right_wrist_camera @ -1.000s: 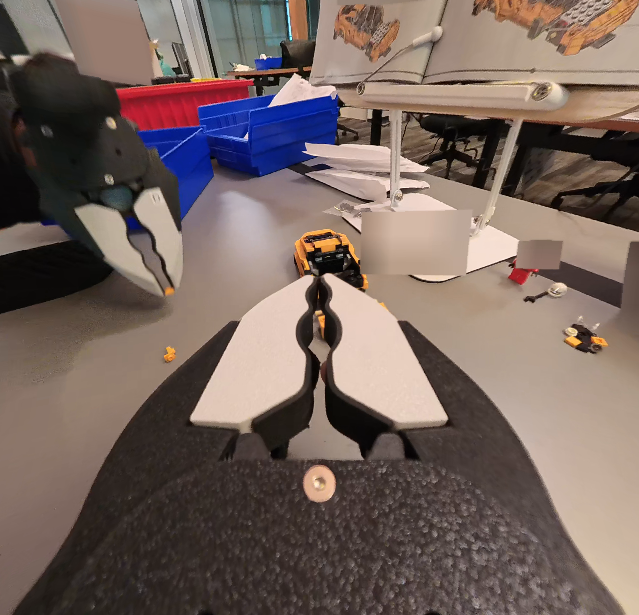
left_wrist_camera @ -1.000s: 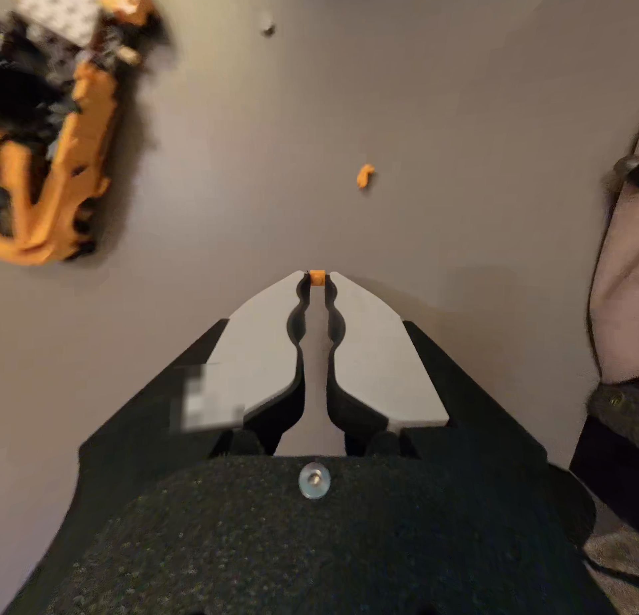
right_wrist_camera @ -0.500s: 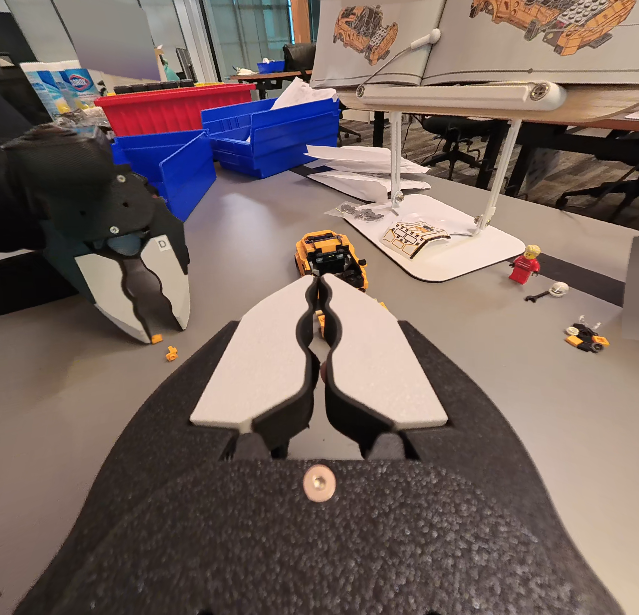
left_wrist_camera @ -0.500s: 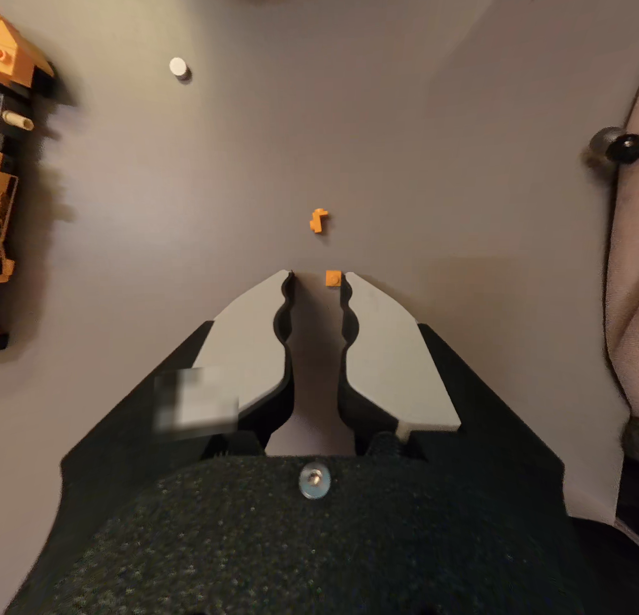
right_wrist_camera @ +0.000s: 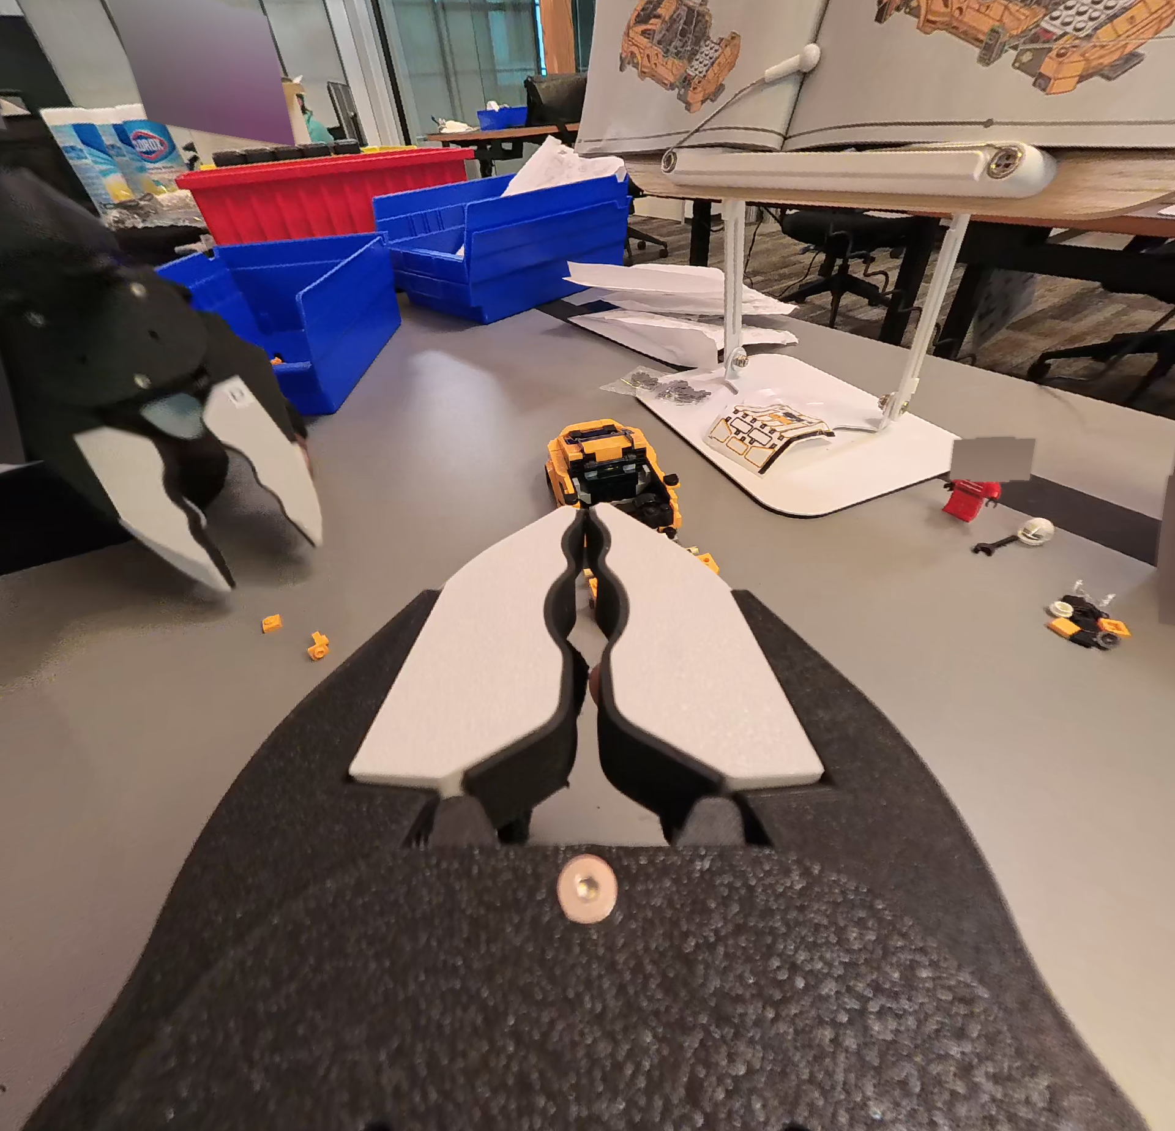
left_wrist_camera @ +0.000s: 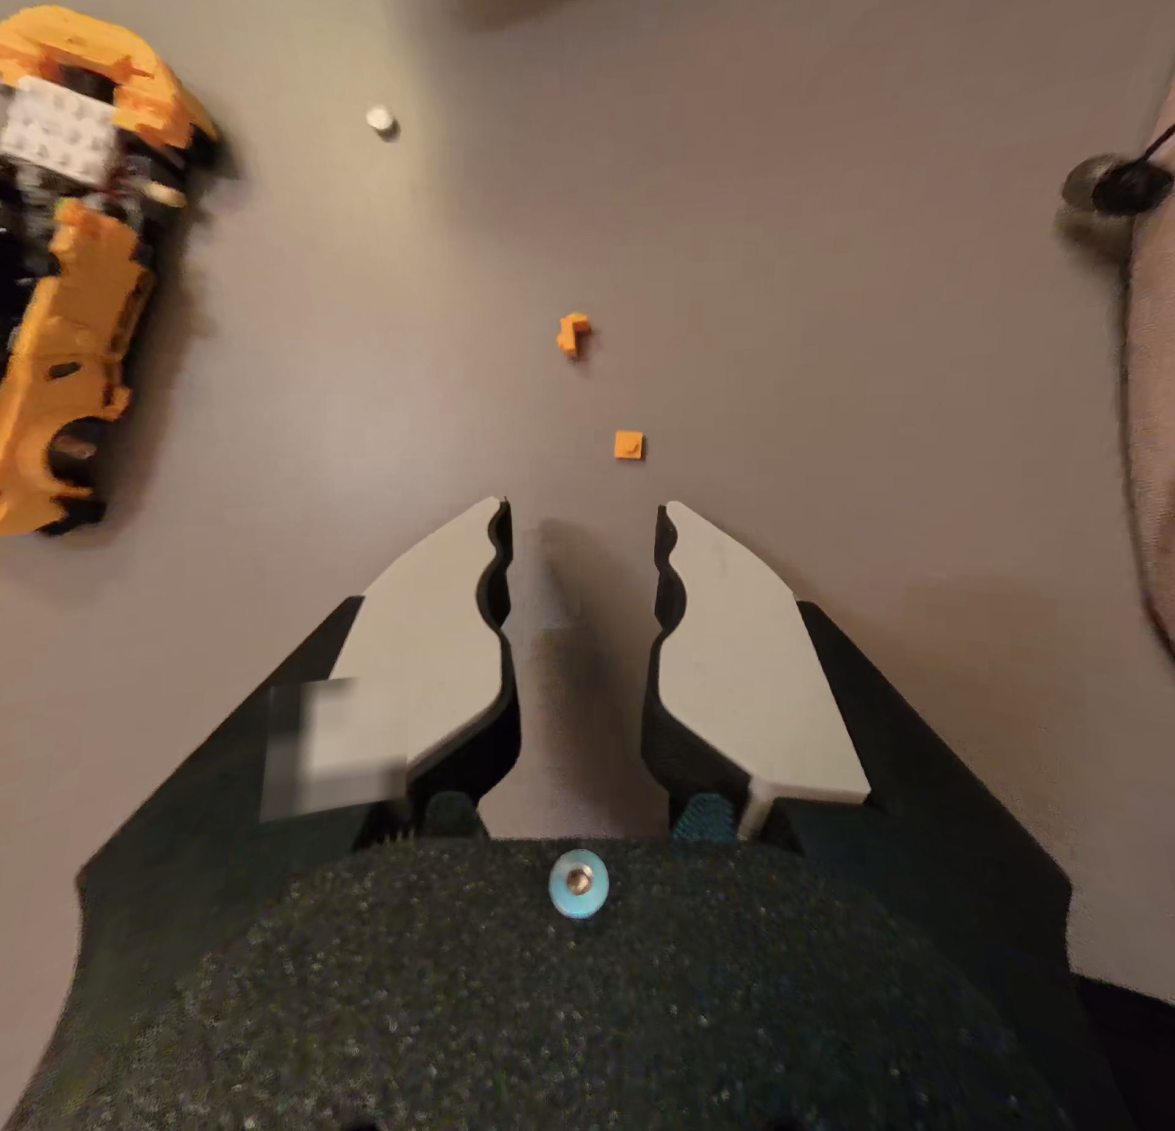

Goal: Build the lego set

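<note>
My left gripper (left_wrist_camera: 582,509) is open and empty, above the grey table. A small square orange plate (left_wrist_camera: 629,445) lies flat on the table just ahead of its fingertips. An orange bracket piece (left_wrist_camera: 572,334) lies a little farther on. Both pieces show in the right wrist view, the plate (right_wrist_camera: 271,623) and the bracket (right_wrist_camera: 318,646), below the raised left gripper (right_wrist_camera: 267,560). The part-built orange and black car (left_wrist_camera: 70,261) is at the left; in the right wrist view the car (right_wrist_camera: 610,471) stands just beyond my right gripper (right_wrist_camera: 586,510), which is shut with nothing seen between its tips.
Blue bins (right_wrist_camera: 508,242) and a red bin (right_wrist_camera: 324,194) stand at the back left. An instruction booklet on a white stand (right_wrist_camera: 826,458) is at the back right. A red minifigure (right_wrist_camera: 969,496), small loose parts (right_wrist_camera: 1087,623) and a white round stud (left_wrist_camera: 380,120) lie on the table. Some 20 cm of space lies between my two pairs of fingers. The orange bracket piece (left_wrist_camera: 572,334) is about 6 cm from my left fingertips. Look for it in the right wrist view (right_wrist_camera: 315,641) too.
My left gripper opened and let go of the small orange plate, which now lies on the table. The gripper then lifted back from it. The right gripper stayed still and shut.
</note>
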Demonstrator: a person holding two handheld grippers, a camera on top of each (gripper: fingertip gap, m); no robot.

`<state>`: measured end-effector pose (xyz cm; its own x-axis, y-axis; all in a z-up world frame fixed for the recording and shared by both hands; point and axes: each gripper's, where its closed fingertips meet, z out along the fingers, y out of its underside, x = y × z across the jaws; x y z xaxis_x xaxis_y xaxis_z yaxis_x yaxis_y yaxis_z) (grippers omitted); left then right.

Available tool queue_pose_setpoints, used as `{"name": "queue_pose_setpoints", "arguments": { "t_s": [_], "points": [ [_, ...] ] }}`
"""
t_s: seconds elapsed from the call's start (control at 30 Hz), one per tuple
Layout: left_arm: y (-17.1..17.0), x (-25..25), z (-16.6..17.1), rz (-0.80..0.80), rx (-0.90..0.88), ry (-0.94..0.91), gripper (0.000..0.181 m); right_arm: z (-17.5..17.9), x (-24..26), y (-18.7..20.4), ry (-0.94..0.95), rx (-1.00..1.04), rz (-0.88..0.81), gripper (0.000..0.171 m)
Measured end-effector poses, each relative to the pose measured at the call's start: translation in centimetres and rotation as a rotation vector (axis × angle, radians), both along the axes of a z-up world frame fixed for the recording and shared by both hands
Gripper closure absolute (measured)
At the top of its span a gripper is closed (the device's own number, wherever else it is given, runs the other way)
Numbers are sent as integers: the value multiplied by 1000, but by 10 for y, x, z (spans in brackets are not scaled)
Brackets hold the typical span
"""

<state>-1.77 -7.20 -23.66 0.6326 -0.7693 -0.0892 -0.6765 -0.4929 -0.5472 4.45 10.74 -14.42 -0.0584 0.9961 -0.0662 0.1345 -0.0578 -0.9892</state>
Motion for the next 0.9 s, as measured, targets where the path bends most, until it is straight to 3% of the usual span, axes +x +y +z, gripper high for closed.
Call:
{"name": "queue_pose_setpoints", "arguments": {
  "t_s": [0.13, 0.2, 0.27, 0.33, 0.5, 0.6, 0.73, 0.9],
  "points": [
    [-3, -37, 74, 172, 197, -91, 156, 2, 0, 0, 7, -6, 0, 171],
    [-11, -81, 120, 309, 337, -93, 181, 3, 1, 0, 12, -6, -1, 171],
    [-29, -136, 150, 482, 378, -71, 181, 5, 1, 2, 23, -1, -17, 171],
    [-54, -194, 160, 635, 368, 18, 181, 9, 2, 7, 44, 9, -46, 171],
    [-120, -283, 94, 731, 19, 194, 181, 11, 3, 13, 56, 27, -90, 171],
    [-149, -310, 48, 722, -171, 288, 167, 8, 1, 12, 41, 37, -91, 171],
    [-160, -311, 14, 664, -308, 256, 162, 3, -1, 12, 22, 43, -95, 171],
    [-156, -306, -4, 603, -384, 253, 161, -1, -2, 13, 6, 40, -97, 171]
  ]
}}
